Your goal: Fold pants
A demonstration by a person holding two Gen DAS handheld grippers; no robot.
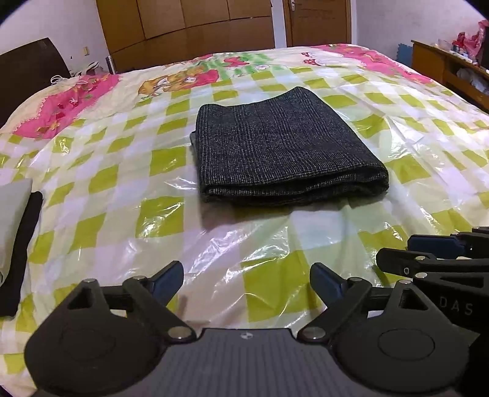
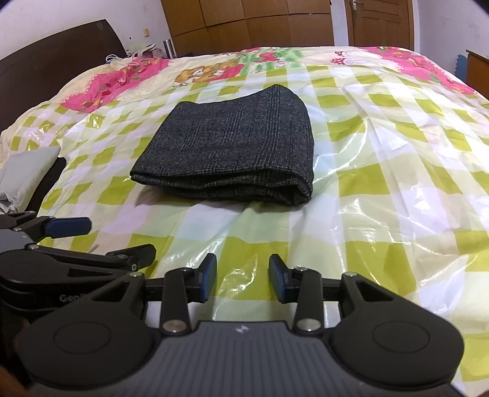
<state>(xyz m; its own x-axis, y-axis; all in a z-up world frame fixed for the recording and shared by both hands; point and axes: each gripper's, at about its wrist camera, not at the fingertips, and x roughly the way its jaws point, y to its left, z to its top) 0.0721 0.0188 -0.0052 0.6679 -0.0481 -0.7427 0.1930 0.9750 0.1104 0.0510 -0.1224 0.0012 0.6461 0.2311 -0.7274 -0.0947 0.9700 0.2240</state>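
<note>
The dark grey checked pants lie folded into a thick rectangle in the middle of the bed, also in the right wrist view. My left gripper is open and empty, held back from the near edge of the pants. My right gripper is open with a narrower gap, empty, also short of the pants. Each gripper shows at the edge of the other's view: the right one at the right, the left one at the left.
The bed has a green and white checked cover under clear plastic sheet. A black cloth and a grey-white cloth lie at the left edge. Dark headboard at the left, wooden wardrobe behind, a wooden shelf at the right.
</note>
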